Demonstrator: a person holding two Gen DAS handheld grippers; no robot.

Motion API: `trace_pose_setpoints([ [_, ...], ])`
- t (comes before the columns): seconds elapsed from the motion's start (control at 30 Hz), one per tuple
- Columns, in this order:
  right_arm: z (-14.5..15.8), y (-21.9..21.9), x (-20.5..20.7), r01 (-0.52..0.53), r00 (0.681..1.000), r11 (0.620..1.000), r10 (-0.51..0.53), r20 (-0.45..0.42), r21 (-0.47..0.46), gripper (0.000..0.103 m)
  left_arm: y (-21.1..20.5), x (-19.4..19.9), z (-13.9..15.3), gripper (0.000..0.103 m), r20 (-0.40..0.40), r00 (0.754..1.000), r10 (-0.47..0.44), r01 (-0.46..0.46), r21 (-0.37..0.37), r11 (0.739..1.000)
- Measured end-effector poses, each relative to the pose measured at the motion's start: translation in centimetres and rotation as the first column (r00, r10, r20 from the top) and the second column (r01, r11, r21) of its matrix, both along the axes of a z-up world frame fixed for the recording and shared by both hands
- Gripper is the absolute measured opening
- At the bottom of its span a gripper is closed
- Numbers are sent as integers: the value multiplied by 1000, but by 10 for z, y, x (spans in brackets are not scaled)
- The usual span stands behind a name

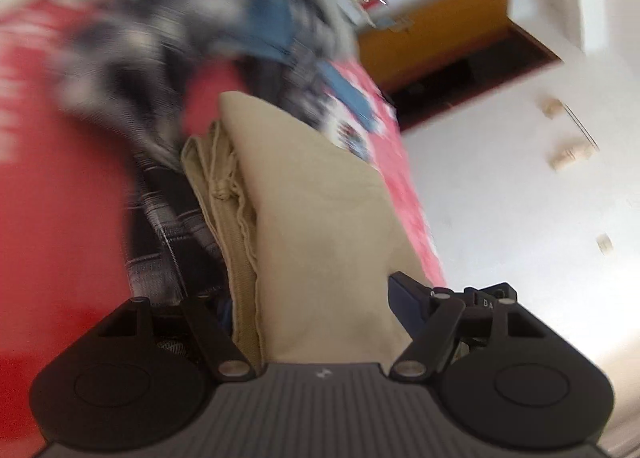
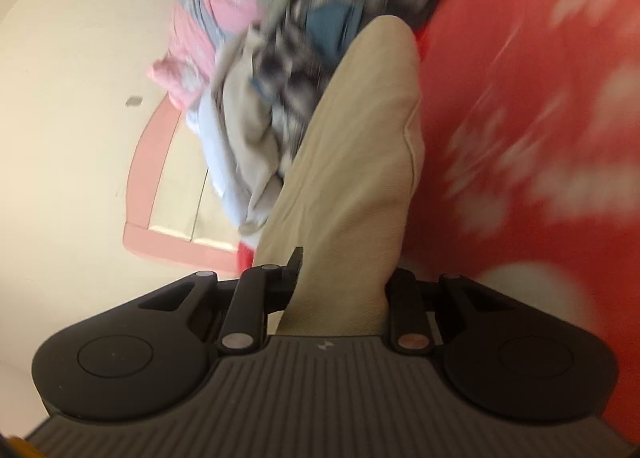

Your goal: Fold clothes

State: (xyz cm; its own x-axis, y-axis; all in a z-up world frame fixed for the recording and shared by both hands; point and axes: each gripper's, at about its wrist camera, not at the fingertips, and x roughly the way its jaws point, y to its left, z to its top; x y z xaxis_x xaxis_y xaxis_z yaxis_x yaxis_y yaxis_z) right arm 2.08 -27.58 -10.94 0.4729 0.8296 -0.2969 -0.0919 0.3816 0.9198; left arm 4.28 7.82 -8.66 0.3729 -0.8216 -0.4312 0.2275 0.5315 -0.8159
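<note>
Beige folded cotton garment (image 1: 320, 218) lies on red patterned bed cover (image 1: 60, 218), beside the unfolded pile (image 1: 160, 38). Both grippers' fingers grip it: left gripper (image 1: 324, 298) wide, right gripper (image 2: 340, 282) narrow, likely to carry it flat.

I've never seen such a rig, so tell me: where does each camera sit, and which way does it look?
Left wrist: on the left gripper, looking along beige trousers toward the clothes pile and wall; only its own linkage shows.
Right wrist: on the right gripper, looking along the trousers toward the pile.
Shared: trousers, pile, red bedsheet.
</note>
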Motion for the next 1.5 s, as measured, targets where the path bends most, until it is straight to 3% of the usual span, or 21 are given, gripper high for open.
trace_pose_setpoints([
  [0.13,18,-85,-24,101,995,991,-100,23,-82,21,-92,15,-16,73,-13,990,-143,142,-7,990],
  [0.23,7,-139,-33,154,988,978,-155,3,-140,28,-136,18,-26,72,-1,979,-204,204,68,977],
  [0.3,-15,-163,-33,191,978,964,-203,-51,-185,44,-145,15,-28,65,21,978,-209,205,135,969],
  [0.37,-32,-183,-42,243,963,957,-258,-82,-158,41,-133,9,-20,63,45,980,-195,185,163,969],
  [0.4,-33,-187,-51,281,955,951,-290,-64,-127,43,-126,5,-16,63,57,981,-185,173,175,969],
  [0.5,-4,-195,-90,417,909,885,-403,109,-209,45,-110,-16,9,63,170,971,-170,125,248,961],
  [0.53,4,-198,-107,454,889,868,-423,176,-202,45,-109,-24,19,63,221,959,-178,115,270,956],
  [0.6,18,-197,-133,471,863,872,-423,276,-136,44,-114,-42,36,63,330,920,-212,104,315,943],
  [0.63,23,-188,-143,460,857,881,-407,317,-114,44,-122,-54,41,63,382,893,-237,100,345,933],
  [0.7,27,-161,-154,443,852,880,-353,386,-172,44,-140,-79,47,63,471,830,-299,93,411,907],
  [0.77,23,-139,-162,427,858,862,-292,422,-272,44,-163,-99,37,63,495,777,-389,97,516,851],
  [0.83,1,-126,-166,410,884,819,-248,396,-402,39,-178,-111,16,63,453,765,-457,98,620,778],
  [0.87,-13,-120,-168,411,892,794,-249,378,-447,36,-179,-114,9,64,441,768,-464,92,641,762],
  [1.0,3,-125,-174,421,891,777,-257,374,-468,34,-155,-111,25,59,444,812,-379,81,558,826],
  [1.07,25,-125,-175,457,866,763,-264,426,-457,33,-152,-107,35,59,495,799,-343,38,527,849],
  [1.13,43,-126,-173,510,827,724,-264,497,-464,32,-154,-102,43,59,534,784,-318,11,500,866],
  [1.2,45,-121,-164,540,810,680,-262,525,-495,31,-166,-96,42,59,530,783,-325,18,504,864],
  [1.3,8,-114,-163,486,864,639,-246,440,-597,30,-189,-76,16,60,465,802,-374,31,593,805],
  [1.37,-13,-110,-177,519,844,630,-271,463,-577,29,-190,-67,11,60,448,809,-380,42,600,799],
  [1.43,-13,-111,-189,540,830,628,-283,481,-561,28,-190,-61,22,57,453,801,-391,49,602,797],
  [1.5,-2,-115,-193,550,824,620,-292,486,-560,28,-199,-53,39,57,489,769,-411,39,606,795],
])
